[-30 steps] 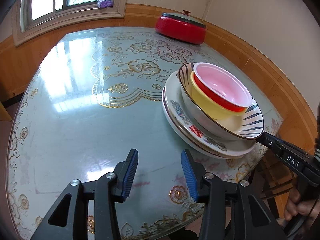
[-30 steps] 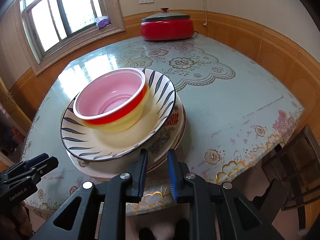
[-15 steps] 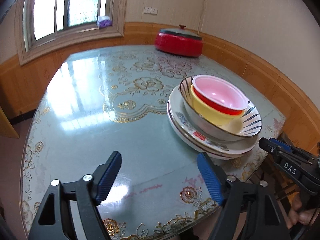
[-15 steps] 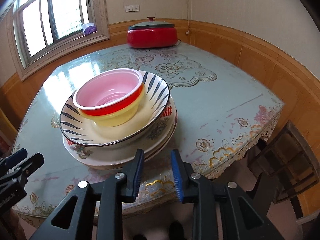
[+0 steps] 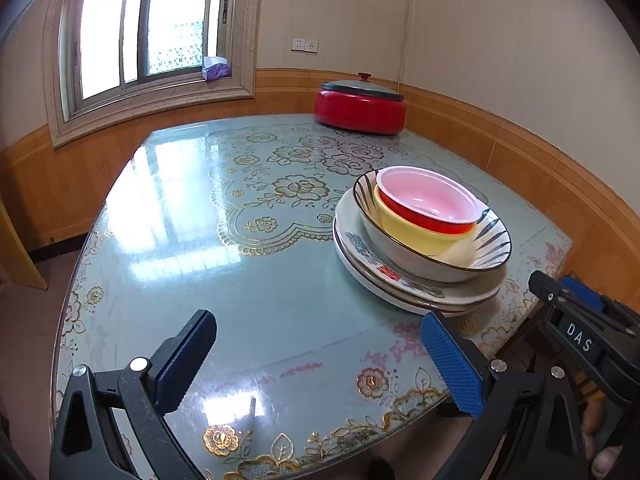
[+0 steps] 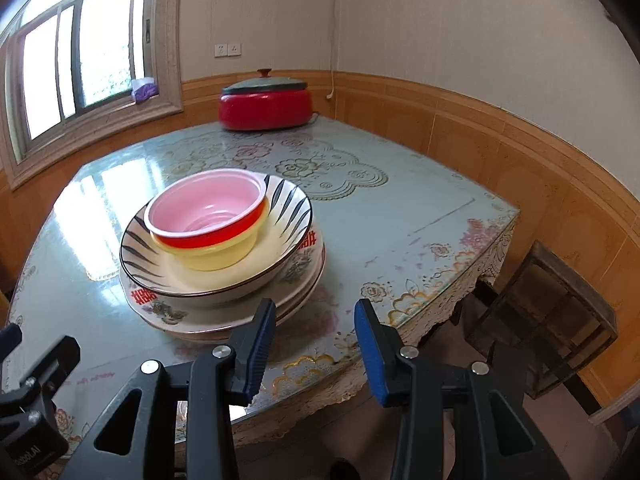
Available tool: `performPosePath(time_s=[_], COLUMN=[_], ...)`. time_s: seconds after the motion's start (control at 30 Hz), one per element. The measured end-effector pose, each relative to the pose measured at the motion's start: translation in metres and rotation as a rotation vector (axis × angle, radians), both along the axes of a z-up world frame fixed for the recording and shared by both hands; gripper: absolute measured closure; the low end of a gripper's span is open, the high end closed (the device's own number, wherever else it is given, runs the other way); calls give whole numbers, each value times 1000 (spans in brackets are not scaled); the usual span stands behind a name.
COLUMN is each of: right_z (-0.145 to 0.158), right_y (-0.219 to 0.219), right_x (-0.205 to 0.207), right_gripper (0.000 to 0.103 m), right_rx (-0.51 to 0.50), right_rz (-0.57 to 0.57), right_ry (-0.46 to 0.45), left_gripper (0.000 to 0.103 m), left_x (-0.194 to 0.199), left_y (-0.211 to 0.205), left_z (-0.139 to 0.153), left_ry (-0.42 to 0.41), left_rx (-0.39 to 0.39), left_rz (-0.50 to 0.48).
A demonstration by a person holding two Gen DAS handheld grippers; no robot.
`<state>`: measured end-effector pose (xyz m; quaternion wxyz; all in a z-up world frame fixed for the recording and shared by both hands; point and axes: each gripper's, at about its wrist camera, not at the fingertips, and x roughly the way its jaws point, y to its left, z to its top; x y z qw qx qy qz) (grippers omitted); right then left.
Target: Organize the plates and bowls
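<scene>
Both jaws widened; right gripper (image 5: 560,296) reads "DAS".

Both claws (left (image 5: 320,360), right (image 6: 316,344)) opened, retreated.

The left wrist view looks forward between the spread fingers of the left tool (image 5: 320,360), from above the near edge of the surface (image 5: 256,280), tilted down and toward the far wall. The stack of dishes (image 5: 420,276) lies ahead and to that tool's right. The right wrist view sits just off the surface's near edge, looking forward past the right tool (image 6: 316,344), with the stack (image 6: 224,312) close ahead to its left. Both views share the stack, the red pot (image 5: 360,106) (image 6: 266,108), the window (image 5: 148,28) (image 6: 80,68), and each catches the other tool at its frame edge.
</scene>
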<state>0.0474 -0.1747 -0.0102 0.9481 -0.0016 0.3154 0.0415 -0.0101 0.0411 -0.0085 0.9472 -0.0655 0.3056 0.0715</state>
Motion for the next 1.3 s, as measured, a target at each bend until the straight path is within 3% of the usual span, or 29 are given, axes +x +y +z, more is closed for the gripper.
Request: performPosePath(time_s=[0.53, 1.3], right_z=[7, 6], right_y=[14, 30], right_x=[-24, -16], right_gripper=[62, 62], right_rx=[12, 19], right_rz=[64, 122], right_ry=[-61, -57], left_gripper=[0, 0], left_x=[-19, -17], left_y=[-9, -2], left_z=[15, 11], left_ry=[-74, -74], left_rx=[20, 54], left_rz=[12, 87])
